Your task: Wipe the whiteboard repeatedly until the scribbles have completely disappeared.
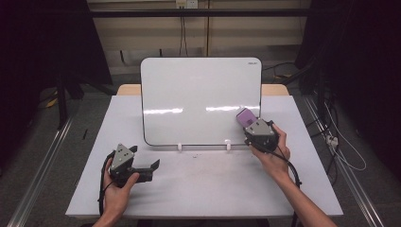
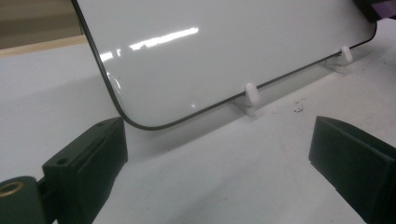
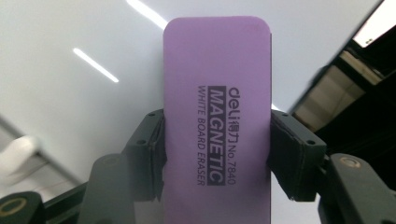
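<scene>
A white board [image 1: 201,99] stands tilted on two small white feet [image 1: 179,147] at the middle of the table. My right gripper [image 1: 250,126] is shut on a purple magnetic eraser [image 1: 246,116], held against the board's lower right corner. In the right gripper view the eraser [image 3: 217,107] sits upright between both pads [image 3: 148,154], close to the board face [image 3: 70,93]. My left gripper [image 1: 152,166] rests low at the front left of the table, open and holding nothing. Its jaws stand wide apart in the left gripper view, with the board's lower corner [image 2: 135,122] beyond them.
The table [image 1: 208,184] is covered in a white sheet, with bare room in front of the board. Metal rails [image 1: 42,165] run along the floor on both sides. Cables [image 1: 340,146] lie on the floor at the right.
</scene>
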`<state>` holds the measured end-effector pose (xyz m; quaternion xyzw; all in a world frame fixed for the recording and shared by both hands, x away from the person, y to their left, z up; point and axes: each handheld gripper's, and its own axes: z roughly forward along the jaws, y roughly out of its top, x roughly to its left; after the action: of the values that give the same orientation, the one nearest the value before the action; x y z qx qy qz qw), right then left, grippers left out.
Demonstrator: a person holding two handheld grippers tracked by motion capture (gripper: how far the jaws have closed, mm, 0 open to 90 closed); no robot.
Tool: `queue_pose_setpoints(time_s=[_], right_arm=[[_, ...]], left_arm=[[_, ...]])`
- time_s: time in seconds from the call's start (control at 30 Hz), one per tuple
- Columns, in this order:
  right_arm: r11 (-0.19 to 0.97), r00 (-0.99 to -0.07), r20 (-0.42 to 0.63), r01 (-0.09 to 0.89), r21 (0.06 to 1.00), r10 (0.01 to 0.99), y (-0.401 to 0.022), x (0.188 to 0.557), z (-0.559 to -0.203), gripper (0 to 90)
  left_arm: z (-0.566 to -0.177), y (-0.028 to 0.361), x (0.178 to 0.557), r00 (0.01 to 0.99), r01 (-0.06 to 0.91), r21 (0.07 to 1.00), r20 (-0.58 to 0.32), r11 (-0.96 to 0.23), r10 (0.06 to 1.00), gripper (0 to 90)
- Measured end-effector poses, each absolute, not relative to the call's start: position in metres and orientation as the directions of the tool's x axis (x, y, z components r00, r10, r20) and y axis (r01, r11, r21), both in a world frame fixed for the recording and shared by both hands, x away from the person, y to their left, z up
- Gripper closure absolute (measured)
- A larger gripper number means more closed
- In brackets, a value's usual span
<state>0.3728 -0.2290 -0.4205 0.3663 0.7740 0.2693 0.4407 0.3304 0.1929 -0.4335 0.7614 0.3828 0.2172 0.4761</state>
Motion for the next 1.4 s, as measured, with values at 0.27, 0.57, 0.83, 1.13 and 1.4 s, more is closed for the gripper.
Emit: queue_pose_setpoints(time_s=[0.27, 0.57, 0.83, 1.13, 1.4], right_arm=[[0.61, -0.406, -0.476, 0.329, 0.721, 0.78, -0.213, 0.362, -0.434, 41.8], [0.584, -0.374, -0.465, 0.329, 0.742, 0.802, -0.222, 0.371, -0.424, 41.8], [0.499, -0.319, -0.4, 0.344, 0.796, 0.859, -0.235, 0.381, -0.412, 41.8], [0.449, -0.372, -0.328, 0.307, 0.839, 0.868, -0.23, 0.371, -0.407, 41.8], [0.382, -0.424, -0.244, 0.279, 0.881, 0.872, -0.222, 0.363, -0.407, 41.8]], left_arm=[[-0.433, 0.193, 0.331, 0.615, 0.373, 0.892, -0.032, -0.255, 0.788, 4.3], [-0.434, 0.193, 0.331, 0.619, 0.375, 0.889, -0.029, -0.262, 0.785, 4.3], [-0.434, 0.193, 0.331, 0.612, 0.379, 0.891, -0.039, -0.25, 0.79, 4.3], [-0.432, 0.198, 0.33, 0.612, 0.371, 0.895, -0.035, -0.247, 0.79, 4.4], [-0.432, 0.198, 0.329, 0.611, 0.375, 0.894, -0.04, -0.245, 0.791, 4.4]])
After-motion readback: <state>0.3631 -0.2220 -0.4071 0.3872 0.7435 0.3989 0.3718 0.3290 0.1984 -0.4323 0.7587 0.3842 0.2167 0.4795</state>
